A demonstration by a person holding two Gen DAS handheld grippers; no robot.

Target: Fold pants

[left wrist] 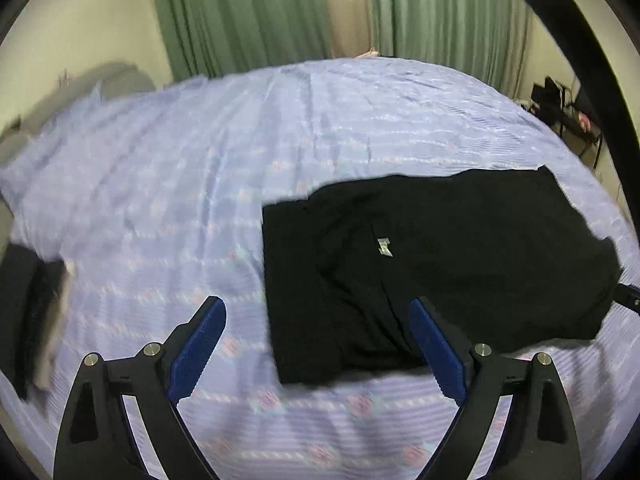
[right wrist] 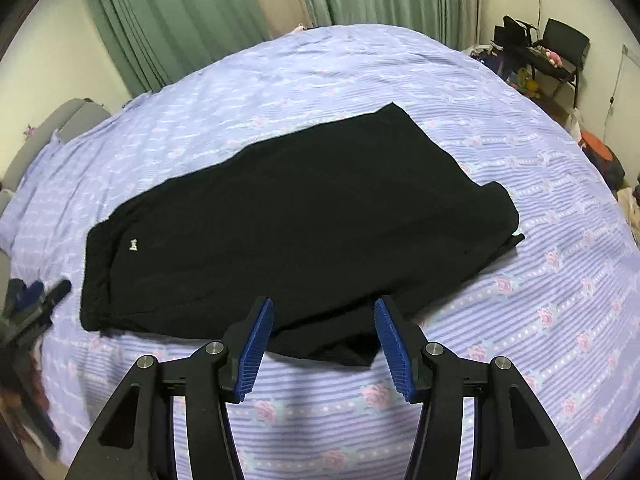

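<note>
Black pants (right wrist: 288,216) lie folded on the lilac flowered bedspread (right wrist: 520,280), with a small white logo near the waistband at their left end. In the left wrist view the pants (left wrist: 460,248) lie to the right of centre. My left gripper (left wrist: 318,312) is open and empty, held above the near waistband corner. It also shows blurred at the left edge of the right wrist view (right wrist: 36,300). My right gripper (right wrist: 324,312) is open and empty, just above the pants' near edge.
Green curtains (right wrist: 180,20) hang behind the bed. A grey headboard or pillow (right wrist: 60,120) is at the left. A black chair and cluttered desk (right wrist: 552,56) stand at the right. Dark clothing (left wrist: 28,312) lies at the bed's left edge.
</note>
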